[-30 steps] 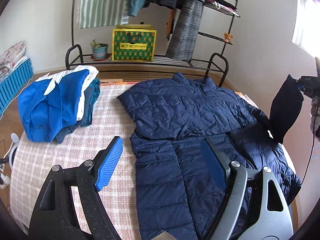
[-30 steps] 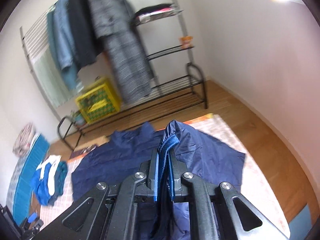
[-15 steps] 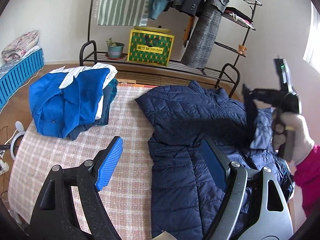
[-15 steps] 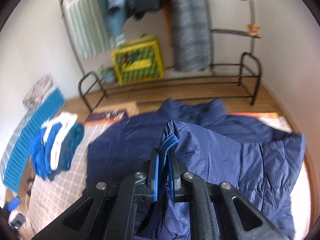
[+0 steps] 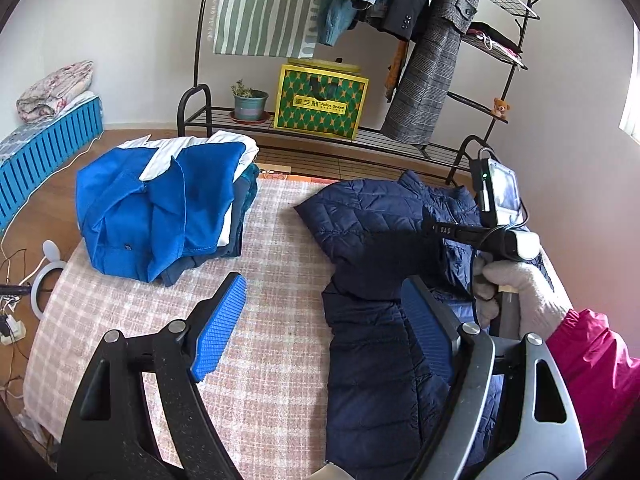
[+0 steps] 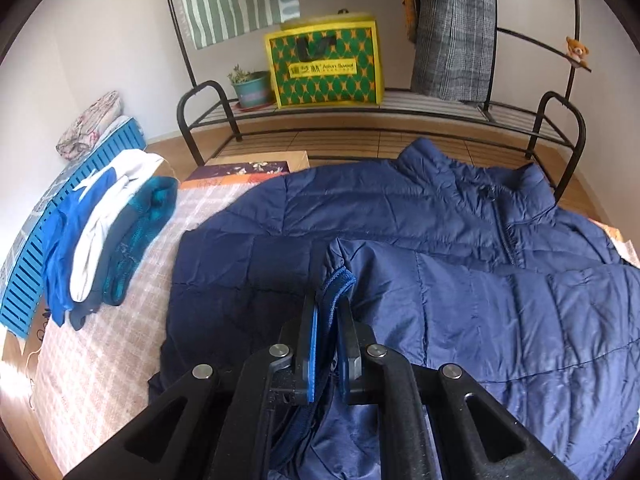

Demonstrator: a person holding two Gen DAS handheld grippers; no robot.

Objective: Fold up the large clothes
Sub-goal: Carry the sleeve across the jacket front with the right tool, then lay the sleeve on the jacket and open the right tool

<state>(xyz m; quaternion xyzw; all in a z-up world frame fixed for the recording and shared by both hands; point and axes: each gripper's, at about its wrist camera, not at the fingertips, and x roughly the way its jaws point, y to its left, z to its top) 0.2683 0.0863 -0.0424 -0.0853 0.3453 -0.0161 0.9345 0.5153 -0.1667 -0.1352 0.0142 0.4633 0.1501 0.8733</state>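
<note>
Two wrist fisheyes, both aimed across the bed toward the clothes rack.

Left cam sits higher & further back, looking fwd/down between its own spread fingers; the right unit shows at its right edge. Right cam is low, v. close to the navy jacket, probably just above it. Shared: jacket, folded blue pile, yellow-green box, plant pot, plaid cover.

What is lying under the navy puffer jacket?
Under the navy puffer jacket a pink checked blanket shows beside its edges. Whatever lies directly beneath the jacket is covered and cannot be seen.
</note>
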